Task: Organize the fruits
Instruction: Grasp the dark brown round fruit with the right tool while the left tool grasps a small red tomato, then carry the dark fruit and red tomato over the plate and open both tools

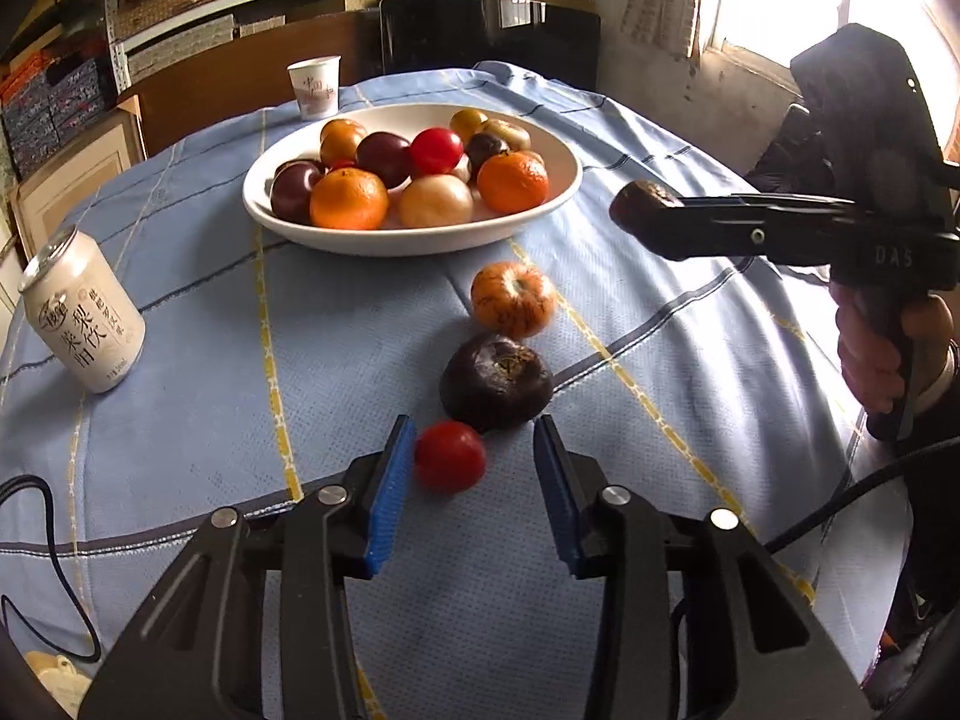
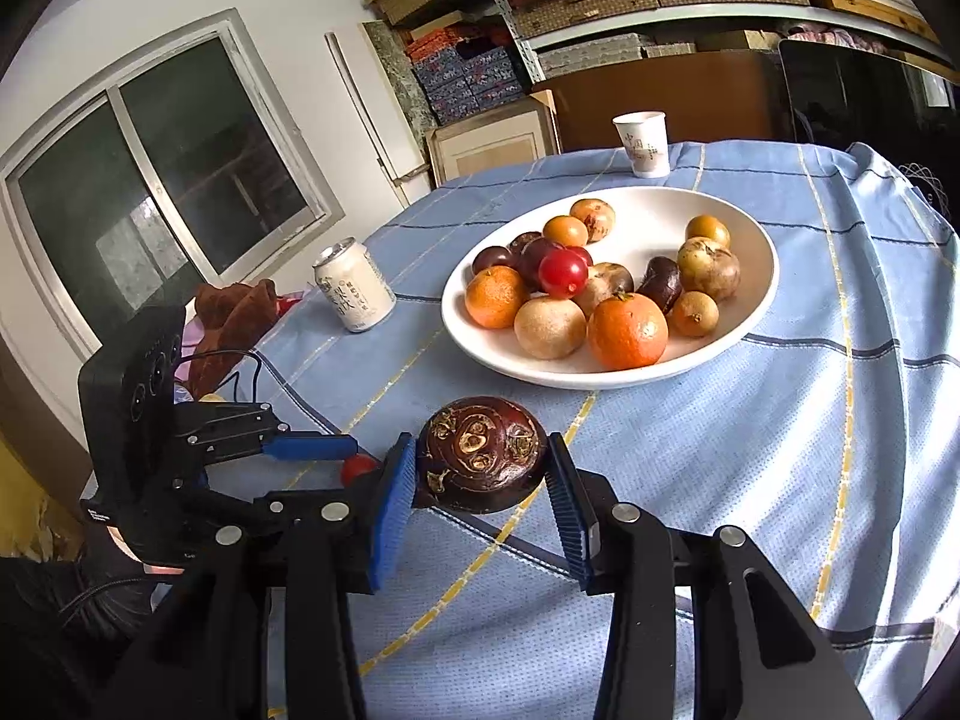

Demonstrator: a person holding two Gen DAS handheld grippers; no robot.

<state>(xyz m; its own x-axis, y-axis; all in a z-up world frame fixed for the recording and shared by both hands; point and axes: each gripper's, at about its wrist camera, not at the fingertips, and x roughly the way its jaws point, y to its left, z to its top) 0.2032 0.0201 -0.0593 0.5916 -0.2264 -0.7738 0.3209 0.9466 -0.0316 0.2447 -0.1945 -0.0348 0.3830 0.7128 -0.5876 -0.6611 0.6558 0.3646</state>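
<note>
A white bowl [image 1: 558, 192] [image 2: 762, 306] on the blue tablecloth holds several oranges, dark plums, pale round fruits and a red tomato. My left gripper [image 1: 474, 450] is open just above the cloth, with a small red tomato [image 1: 450, 463] between its blue pads, close to the left pad. A dark water chestnut [image 1: 495, 381] and an orange [image 1: 513, 298] lie just beyond it. My right gripper [image 2: 480, 468] is shut on a dark brown water chestnut [image 2: 482, 461] and holds it above the cloth, right of the bowl in the left wrist view [image 1: 645, 210].
A white drink can [image 1: 84, 324] [image 2: 355, 286] stands at the table's left. A paper cup [image 1: 314, 87] [image 2: 642, 144] stands behind the bowl. A black cable [image 1: 54, 570] trails over the near left edge. Shelves of boxes and a window lie beyond.
</note>
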